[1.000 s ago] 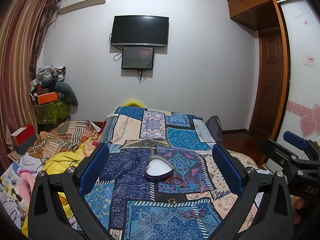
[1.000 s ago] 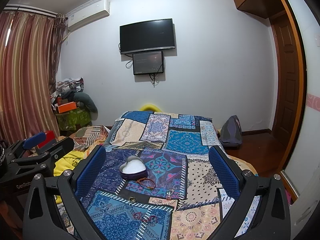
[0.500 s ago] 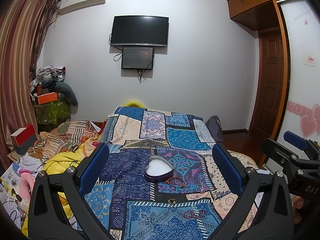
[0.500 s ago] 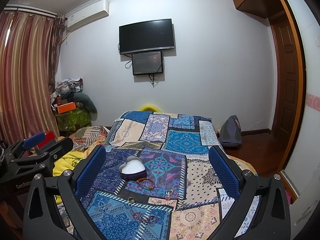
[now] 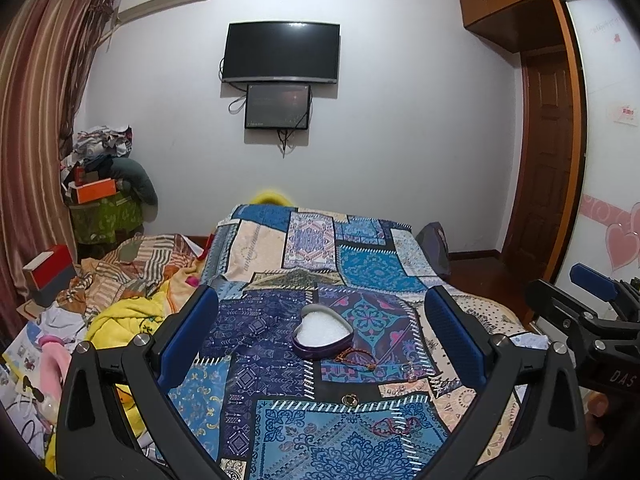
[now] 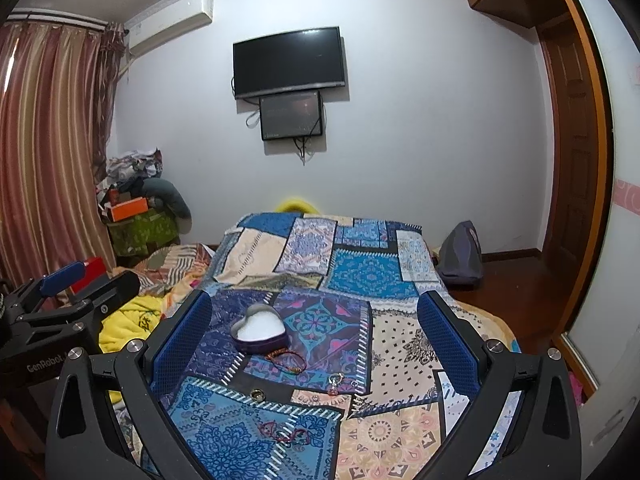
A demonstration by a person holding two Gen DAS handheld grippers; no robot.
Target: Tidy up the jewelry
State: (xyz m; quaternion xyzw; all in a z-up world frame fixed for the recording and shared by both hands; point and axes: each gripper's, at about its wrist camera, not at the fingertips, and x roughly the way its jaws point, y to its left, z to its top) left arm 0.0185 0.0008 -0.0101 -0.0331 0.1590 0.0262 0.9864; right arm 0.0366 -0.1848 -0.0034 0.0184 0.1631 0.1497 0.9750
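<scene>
A heart-shaped purple box (image 5: 322, 332) (image 6: 259, 330) with a white lining lies open on the patchwork bedspread (image 5: 280, 364). A dark red bead bracelet (image 5: 358, 358) (image 6: 288, 361) lies beside its near edge. Closer to me lie a gold ring (image 5: 349, 388) (image 6: 257, 393), a small pair of earrings (image 6: 336, 381) and a red string bracelet (image 5: 394, 425) (image 6: 286, 432). My left gripper (image 5: 320, 344) and my right gripper (image 6: 316, 344) both hover open above the bed, well short of the box, with nothing between their blue pads.
Crumpled blankets and a yellow cloth (image 5: 120, 320) pile up left of the bed. A cluttered green stand (image 5: 106, 216) is in the far left corner, a TV (image 5: 282, 52) on the wall, a dark bag (image 6: 460, 254) on the floor at right by a wooden door (image 5: 548, 160).
</scene>
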